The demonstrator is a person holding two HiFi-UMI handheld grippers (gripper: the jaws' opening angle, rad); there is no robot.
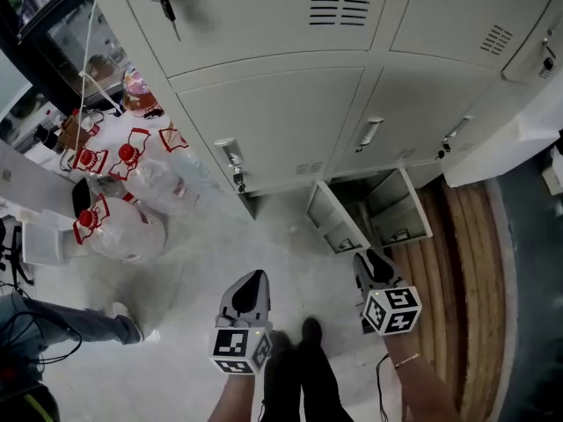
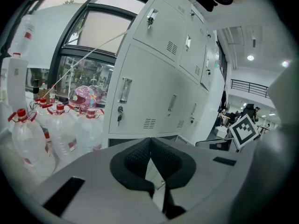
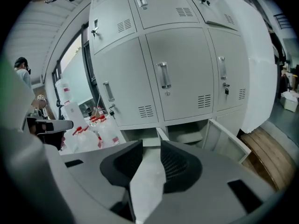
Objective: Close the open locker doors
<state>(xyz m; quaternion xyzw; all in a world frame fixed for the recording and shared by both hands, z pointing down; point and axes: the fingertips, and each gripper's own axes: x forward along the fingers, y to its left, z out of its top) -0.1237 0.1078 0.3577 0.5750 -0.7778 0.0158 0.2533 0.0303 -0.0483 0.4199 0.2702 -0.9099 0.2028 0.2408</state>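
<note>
Two bottom locker doors (image 1: pixel 329 219) swing outward, upright.

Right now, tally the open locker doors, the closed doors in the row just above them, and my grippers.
Open locker doors: 2
Closed doors in the row above: 3
Grippers: 2
Total: 7

Both grippers sit low centre in the head view, pointing up-frame and tilted downward. Left gripper (image 1: pixel 254 279) (image 2: pixel 150 144): jaws together, tips touching, nothing between. Right gripper (image 1: pixel 370 259) (image 3: pixel 152 149): jaws apart, empty. Left forearm (image 1: pixel 234 400) and right forearm (image 1: pixel 424 383) enter from the bottom edge.
</note>
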